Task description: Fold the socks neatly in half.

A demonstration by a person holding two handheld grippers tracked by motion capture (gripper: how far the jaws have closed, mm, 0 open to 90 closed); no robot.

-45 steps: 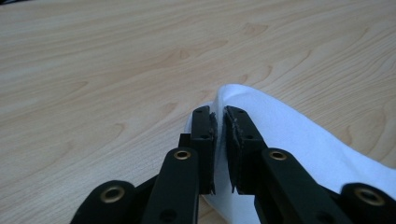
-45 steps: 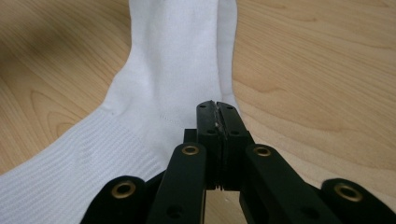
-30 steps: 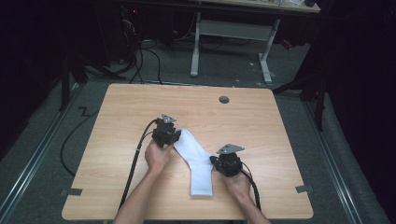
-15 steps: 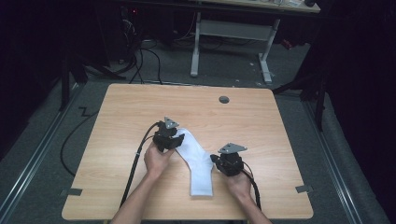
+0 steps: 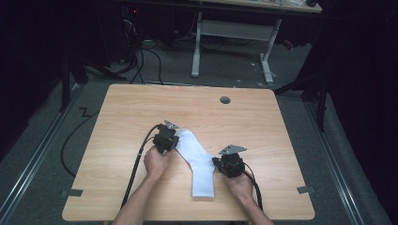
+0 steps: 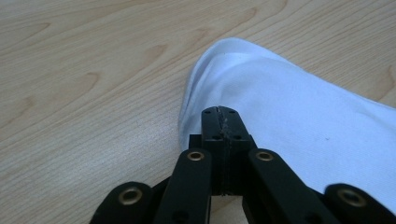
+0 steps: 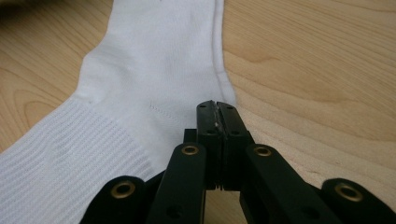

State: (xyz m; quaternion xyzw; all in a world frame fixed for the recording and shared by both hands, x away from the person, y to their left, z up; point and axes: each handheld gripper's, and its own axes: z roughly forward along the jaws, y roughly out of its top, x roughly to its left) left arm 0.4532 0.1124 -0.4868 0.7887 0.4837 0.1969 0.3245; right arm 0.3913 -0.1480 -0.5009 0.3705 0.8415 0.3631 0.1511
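Observation:
A white sock (image 5: 197,159) lies bent on the wooden table (image 5: 141,108), toe at the upper left and ribbed cuff toward the near edge. My left gripper (image 5: 175,141) sits at the toe. Its jaws have just been closing and now meet over the toe fabric (image 6: 289,102), pinching it at the tips (image 6: 219,112). My right gripper (image 5: 217,162) rests at the sock's right edge near the heel. It is shut, its tips (image 7: 215,105) nipping the hemmed edge of the sock (image 7: 154,60).
A round grommet hole (image 5: 225,100) sits near the table's far edge. Black cables (image 5: 136,168) trail from each gripper toward the near edge. Beyond the table stands a white desk frame (image 5: 197,47) on a dark floor with more cables.
The left hand has shifted slightly at the sock's toe. The sock and the right hand lie as before.

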